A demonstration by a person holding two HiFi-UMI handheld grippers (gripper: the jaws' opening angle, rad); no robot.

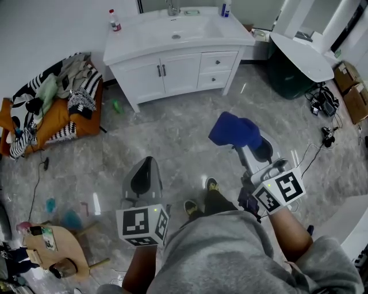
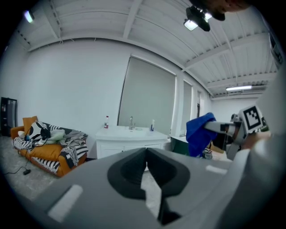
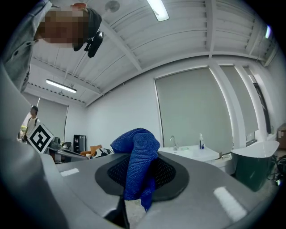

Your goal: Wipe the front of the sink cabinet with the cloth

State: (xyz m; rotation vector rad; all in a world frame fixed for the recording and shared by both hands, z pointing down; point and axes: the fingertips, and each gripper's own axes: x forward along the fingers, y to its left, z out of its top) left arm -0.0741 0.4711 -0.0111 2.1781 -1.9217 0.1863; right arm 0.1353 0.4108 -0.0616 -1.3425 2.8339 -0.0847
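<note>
A white sink cabinet with two doors and two drawers stands at the far side of the room; it shows small in the left gripper view and at the right in the right gripper view. A blue cloth is bunched between the jaws of my right gripper, which is shut on it and held well short of the cabinet. The same cloth drapes over the jaws in the right gripper view and shows to the right in the left gripper view. My left gripper is shut and holds nothing.
An orange sofa piled with clothes sits left of the cabinet. A bottle stands on the counter's left corner, a faucet at the back. A dark green bin and cardboard boxes stand at right. Cables lie on the marble floor.
</note>
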